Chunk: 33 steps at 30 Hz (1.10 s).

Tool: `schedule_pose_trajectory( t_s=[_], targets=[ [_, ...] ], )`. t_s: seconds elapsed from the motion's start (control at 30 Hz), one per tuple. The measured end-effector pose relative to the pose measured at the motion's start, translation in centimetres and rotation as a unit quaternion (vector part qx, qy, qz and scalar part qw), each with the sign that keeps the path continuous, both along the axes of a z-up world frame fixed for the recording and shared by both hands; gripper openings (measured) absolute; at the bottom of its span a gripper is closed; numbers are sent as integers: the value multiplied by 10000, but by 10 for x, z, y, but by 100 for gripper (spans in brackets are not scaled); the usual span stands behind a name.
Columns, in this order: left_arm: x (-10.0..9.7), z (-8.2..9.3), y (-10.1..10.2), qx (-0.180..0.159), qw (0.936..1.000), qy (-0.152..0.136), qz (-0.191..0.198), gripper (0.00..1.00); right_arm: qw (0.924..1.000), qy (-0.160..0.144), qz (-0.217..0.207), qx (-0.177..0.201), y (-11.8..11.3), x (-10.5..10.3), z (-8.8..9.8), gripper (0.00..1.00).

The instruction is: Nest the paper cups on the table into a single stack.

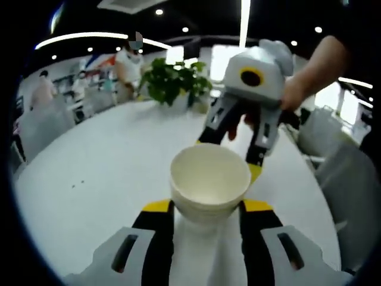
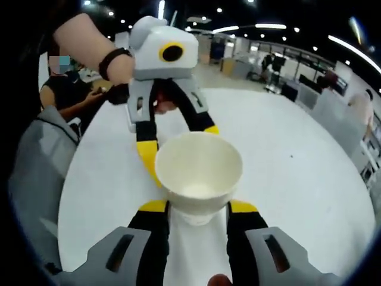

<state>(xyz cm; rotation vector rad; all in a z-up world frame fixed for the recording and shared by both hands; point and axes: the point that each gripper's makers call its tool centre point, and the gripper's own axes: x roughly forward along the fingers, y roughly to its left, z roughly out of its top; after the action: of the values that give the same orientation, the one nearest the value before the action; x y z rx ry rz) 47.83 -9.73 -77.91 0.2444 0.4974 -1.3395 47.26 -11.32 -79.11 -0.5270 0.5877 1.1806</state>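
A white paper cup (image 1: 209,179) stands mouth up between my left gripper's (image 1: 207,207) yellow-tipped jaws, which press on its lower sides. The same cup (image 2: 199,168) sits between my right gripper's (image 2: 198,207) jaws in the right gripper view, also touched on both sides. A lower band under the rim hints at a second cup nested in it. The two grippers face each other across the cup. The right gripper (image 1: 233,156) reaches in from the far right, and the left gripper (image 2: 178,146) comes in from the upper left. Each is held by a hand.
The round white table (image 1: 107,173) spreads out around the cup. A potted green plant (image 1: 174,80) stands at its far edge. Grey chairs (image 1: 342,179) ring the table, and a seated person (image 2: 65,98) is at the left of the right gripper view.
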Motion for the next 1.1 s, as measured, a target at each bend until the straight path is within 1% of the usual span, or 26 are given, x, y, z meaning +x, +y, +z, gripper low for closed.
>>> schedule_pose_trajectory(
  t_s=[0.03,0.07,0.1,0.4,0.53,0.63,0.83,0.9,0.93,0.97,1.03,1.1],
  targets=[
    [2,2,-1,-111,9999,46,71,41,10000,-1,-51,28,0,1,0,34],
    [3,2,-1,-118,9998,123,116,41,9999,5,-82,59,-1,2,1,34],
    [4,2,-1,-115,9997,140,134,41,9999,-1,-92,69,-1,3,1,34],
    [9,-2,-6,-51,9995,184,266,42,9994,39,-279,183,-4,9,-3,34],
    [13,-2,-6,-76,9991,231,357,42,9995,-46,-293,143,-4,14,-3,34],
    [14,-3,-7,15,9995,87,299,42,9994,-56,-316,143,-4,15,-3,34],
    [15,-3,-7,17,9994,51,336,42,9992,-152,-343,132,-8,17,-3,34],
    [15,-5,-7,24,9994,29,358,46,9991,-102,-376,154,-10,16,-4,35],
    [15,-7,-5,111,9993,-6,350,48,9990,-51,-419,173,-11,16,-5,36],
    [15,-7,-4,142,9993,-65,351,50,9986,26,-483,217,-12,15,-5,38],
    [19,-9,2,283,9982,-254,459,57,9981,36,-554,267,-12,16,-4,43],
    [18,-8,5,222,9983,-202,503,61,9982,19,-557,217,-15,14,-4,44]
  ],
)
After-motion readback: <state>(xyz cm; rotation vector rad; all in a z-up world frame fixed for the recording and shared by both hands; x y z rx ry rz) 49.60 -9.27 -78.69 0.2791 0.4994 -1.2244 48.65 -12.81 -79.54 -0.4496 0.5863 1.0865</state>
